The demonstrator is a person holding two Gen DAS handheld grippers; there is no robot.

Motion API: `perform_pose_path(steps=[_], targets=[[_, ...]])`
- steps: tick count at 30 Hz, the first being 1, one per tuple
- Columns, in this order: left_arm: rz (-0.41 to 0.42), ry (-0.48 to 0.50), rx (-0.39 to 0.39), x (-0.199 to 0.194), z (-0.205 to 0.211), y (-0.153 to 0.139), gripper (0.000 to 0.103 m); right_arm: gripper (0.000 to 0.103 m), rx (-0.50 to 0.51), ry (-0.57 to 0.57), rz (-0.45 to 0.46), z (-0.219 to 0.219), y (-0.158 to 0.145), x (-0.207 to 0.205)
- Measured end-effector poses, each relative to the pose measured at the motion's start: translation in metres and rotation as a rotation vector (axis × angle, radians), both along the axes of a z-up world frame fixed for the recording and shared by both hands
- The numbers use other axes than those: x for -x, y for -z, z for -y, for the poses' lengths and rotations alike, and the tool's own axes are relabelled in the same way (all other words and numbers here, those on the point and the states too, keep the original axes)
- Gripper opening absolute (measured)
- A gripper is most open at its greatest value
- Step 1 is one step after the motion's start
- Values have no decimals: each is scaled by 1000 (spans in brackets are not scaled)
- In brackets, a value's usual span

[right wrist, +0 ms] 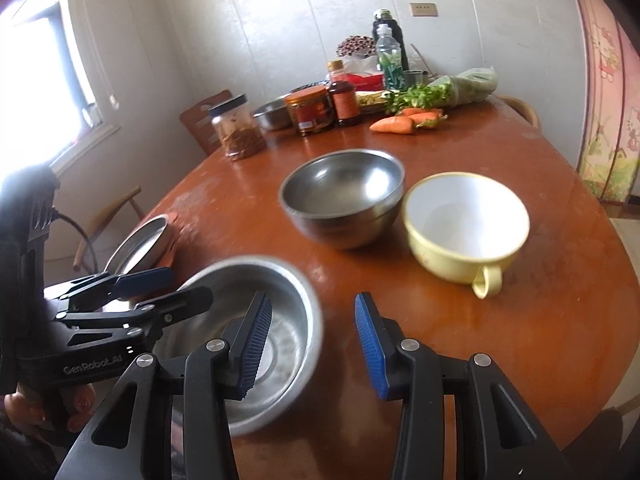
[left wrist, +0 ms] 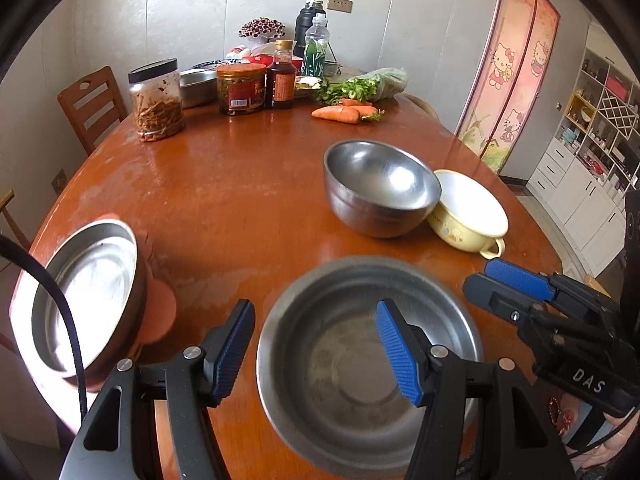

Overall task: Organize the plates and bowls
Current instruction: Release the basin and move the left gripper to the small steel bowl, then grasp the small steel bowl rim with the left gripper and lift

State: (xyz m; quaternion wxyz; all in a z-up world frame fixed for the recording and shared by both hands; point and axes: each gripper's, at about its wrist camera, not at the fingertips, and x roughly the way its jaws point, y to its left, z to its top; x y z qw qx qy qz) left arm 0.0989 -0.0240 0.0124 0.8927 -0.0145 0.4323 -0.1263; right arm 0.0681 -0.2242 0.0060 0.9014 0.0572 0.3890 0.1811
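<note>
- Left gripper (left wrist: 316, 354), jaws parted and gripping nothing, hovers over the empty steel basin (left wrist: 352, 392).
- Right gripper (right wrist: 312, 346), likewise parted, empty; basin's rim under its left finger.
- Beyond: empty steel bowl (right wrist: 344, 196), empty yellow cup (right wrist: 464, 224).

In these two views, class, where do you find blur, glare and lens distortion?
Left wrist view: near steel basin motion-blurred, round table edge bowed by fisheye. Right wrist view: window blown out white, deep steel bowl and yellow cup soft.

Carrots (left wrist: 344, 113), greens (left wrist: 352, 88), jars, bottles at table's (left wrist: 240, 168) far end; chair (left wrist: 90, 106) behind.
</note>
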Motion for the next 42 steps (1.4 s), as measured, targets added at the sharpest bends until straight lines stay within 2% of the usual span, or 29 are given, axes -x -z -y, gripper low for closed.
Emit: perform_pose_path(steps=[12, 19, 28, 34, 39, 40, 41, 42], targets=[[-36, 6, -7, -60, 18, -19, 63, 45, 6, 27, -23, 16, -14, -64], [-84, 27, -6, -93, 28, -13, 63, 45, 35, 20, -40, 18, -15, -104], [-137, 54, 8, -113, 36, 0, 63, 45, 124, 0, -58, 6, -2, -148], [-179, 60, 18, -125, 42, 11, 63, 37, 162, -4, -73, 2, 8, -158], [-223, 56, 63, -134, 40, 20, 63, 31, 174, -13, -88, -1, 13, -160], [-233, 58, 82, -135, 40, 22, 61, 31, 168, -17, -91, -2, 13, -160], [-241, 59, 96, -135, 40, 24, 55, 30, 155, -21, -95, -2, 13, -159], [-248, 58, 106, -136, 41, 25, 54, 27, 148, -25, -100, -4, 13, -159]])
